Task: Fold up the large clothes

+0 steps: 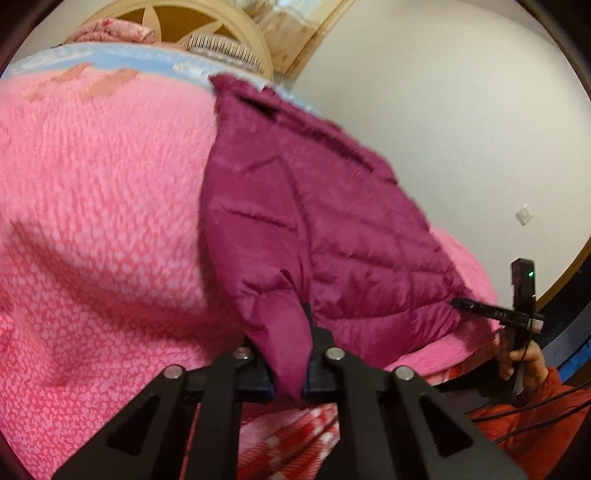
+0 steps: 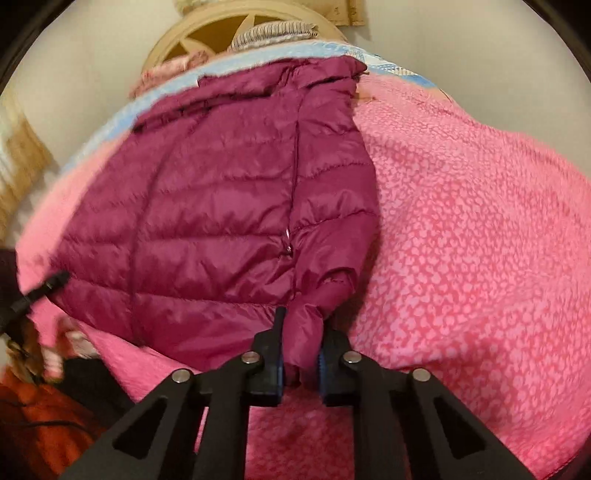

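A magenta quilted puffer jacket lies on a bed covered by a pink patterned blanket. My left gripper is shut on a fold of the jacket's near hem. My right gripper shows at the right in the left wrist view, pinching the jacket's other near corner. In the right wrist view the jacket fills the middle and my right gripper is shut on its bunched hem by the zipper. My left gripper shows at the left edge there, on the jacket's corner.
A cream wooden headboard with folded clothes against it stands at the far end of the bed. A light blue sheet edge runs under the blanket. A white wall is beside the bed. An orange sleeve is near.
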